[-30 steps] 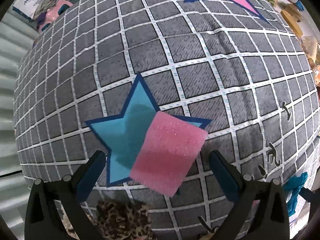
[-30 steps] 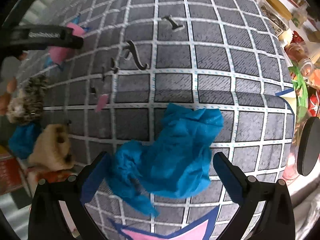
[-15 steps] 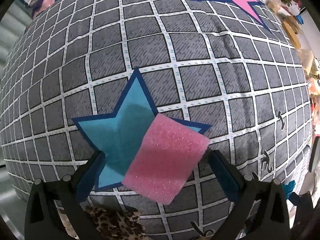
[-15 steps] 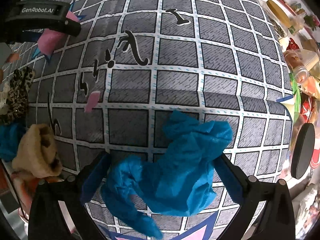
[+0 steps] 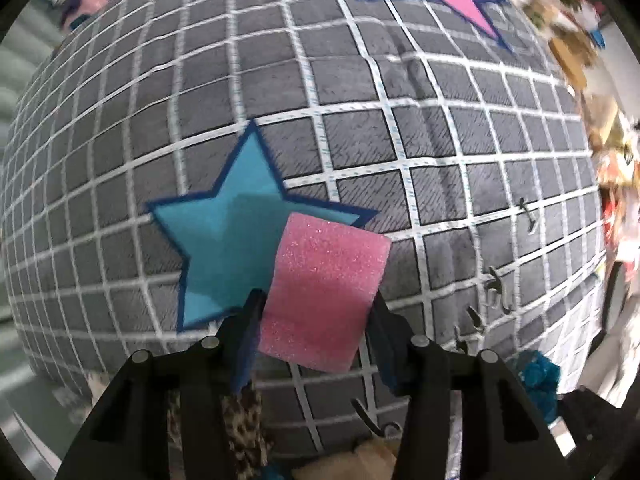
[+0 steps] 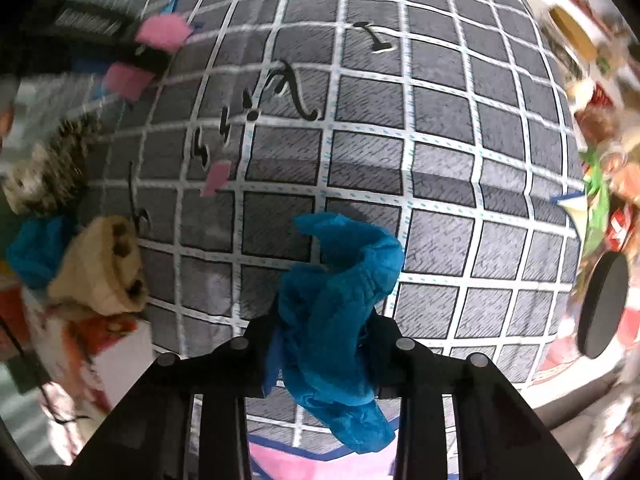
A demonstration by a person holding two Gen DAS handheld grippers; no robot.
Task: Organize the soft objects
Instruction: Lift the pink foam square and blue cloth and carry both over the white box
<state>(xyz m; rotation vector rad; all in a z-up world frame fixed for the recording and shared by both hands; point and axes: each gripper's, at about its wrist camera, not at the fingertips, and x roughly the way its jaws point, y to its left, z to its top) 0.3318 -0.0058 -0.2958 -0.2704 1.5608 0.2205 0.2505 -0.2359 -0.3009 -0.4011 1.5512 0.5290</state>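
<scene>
both fingers just closed — left gripper (image 5: 316, 320) pinching pink sponge (image 5: 326, 288), right gripper (image 6: 324, 340) squeezing blue cloth (image 6: 340, 300)

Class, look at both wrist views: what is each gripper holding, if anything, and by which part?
The left gripper has just closed on the pink sponge, pinching its two opposite side edges. The right gripper has just closed on the crumpled blue cloth, bunched around its middle.
</scene>
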